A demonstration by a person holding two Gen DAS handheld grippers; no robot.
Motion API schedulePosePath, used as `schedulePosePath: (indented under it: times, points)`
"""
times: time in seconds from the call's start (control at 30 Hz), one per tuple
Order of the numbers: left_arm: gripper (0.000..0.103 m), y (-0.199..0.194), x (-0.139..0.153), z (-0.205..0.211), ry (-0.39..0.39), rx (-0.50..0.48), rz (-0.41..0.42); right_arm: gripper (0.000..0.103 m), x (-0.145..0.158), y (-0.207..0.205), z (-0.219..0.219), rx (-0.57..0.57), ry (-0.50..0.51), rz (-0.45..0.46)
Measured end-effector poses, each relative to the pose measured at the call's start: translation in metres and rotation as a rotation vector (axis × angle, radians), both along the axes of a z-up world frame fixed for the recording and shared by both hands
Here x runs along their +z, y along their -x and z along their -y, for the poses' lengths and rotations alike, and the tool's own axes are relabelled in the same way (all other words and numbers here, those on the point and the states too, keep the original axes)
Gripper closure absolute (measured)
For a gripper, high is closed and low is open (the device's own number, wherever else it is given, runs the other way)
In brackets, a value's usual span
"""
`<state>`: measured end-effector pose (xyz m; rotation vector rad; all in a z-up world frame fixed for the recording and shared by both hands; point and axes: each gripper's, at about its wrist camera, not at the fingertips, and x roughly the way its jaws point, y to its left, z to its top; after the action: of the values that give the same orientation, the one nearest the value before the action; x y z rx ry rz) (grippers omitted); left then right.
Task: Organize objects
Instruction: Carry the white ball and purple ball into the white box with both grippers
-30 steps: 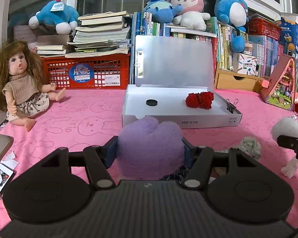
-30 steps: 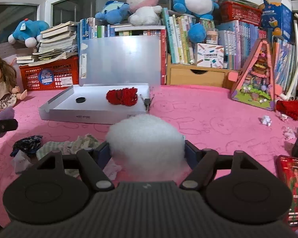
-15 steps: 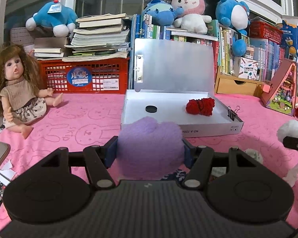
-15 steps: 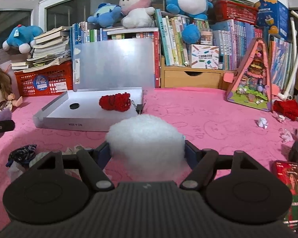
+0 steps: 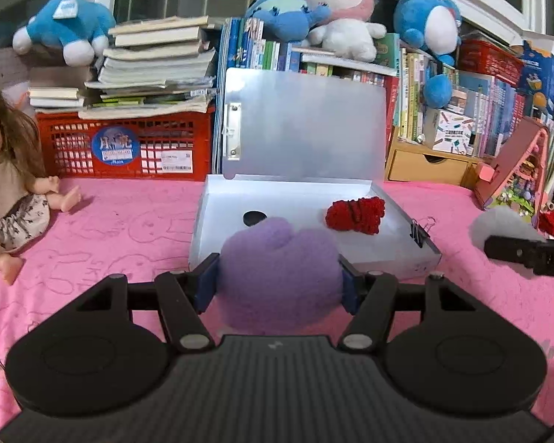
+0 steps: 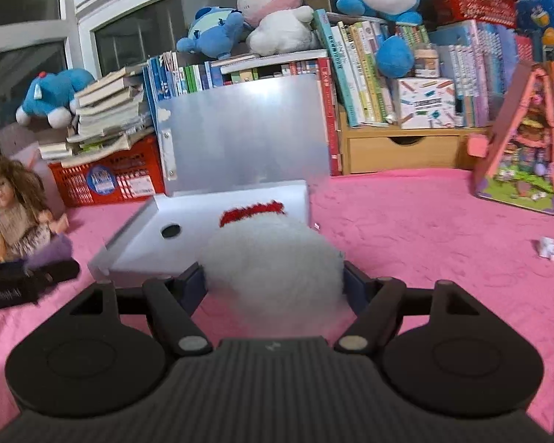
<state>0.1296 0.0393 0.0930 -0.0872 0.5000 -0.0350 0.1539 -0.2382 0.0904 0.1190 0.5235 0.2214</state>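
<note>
Left gripper (image 5: 279,282): pads clamped on purple pompom (image 5: 277,277) — lifted.
Right gripper (image 6: 273,282): squeezing white pompom (image 6: 273,265).
Open box (image 5: 387,247): 12 o'clock — red pompom (image 5: 354,214) inside.

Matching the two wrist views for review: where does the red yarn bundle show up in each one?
Left wrist: red yarn bundle lies in the open white box, right of centre, above the purple pompom.
Right wrist: only its top edge shows above the white pompom.
Shared landmark: black disc.
</note>
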Motion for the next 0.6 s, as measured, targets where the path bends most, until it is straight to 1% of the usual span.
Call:
schedulePosePath:
  times: [0.17,0.3,0.37,0.43,0.6]
  points:
    - [0.034,-0.031,0.006,-0.002,0.02,0.01,-0.029,0.027,0.007,-0.035,-0.007,0.031,-0.051,-0.048]
    - [0.034,-0.059,0.007,-0.003,0.04,-0.005,-0.039,0.027,0.004,-0.064,-0.012,0.06,-0.091,-0.103]
    - [0.034,-0.075,0.002,-0.003,0.045,-0.024,-0.046,0.027,-0.002,-0.08,-0.014,0.077,-0.111,-0.138]
    - [0.034,-0.091,-0.005,-0.003,0.041,-0.014,-0.076,0.027,-0.01,-0.097,-0.017,0.073,-0.12,-0.177]
    - [0.034,-0.126,-0.02,-0.005,0.05,0.015,-0.145,0.027,-0.023,-0.121,-0.028,0.086,-0.127,-0.221]
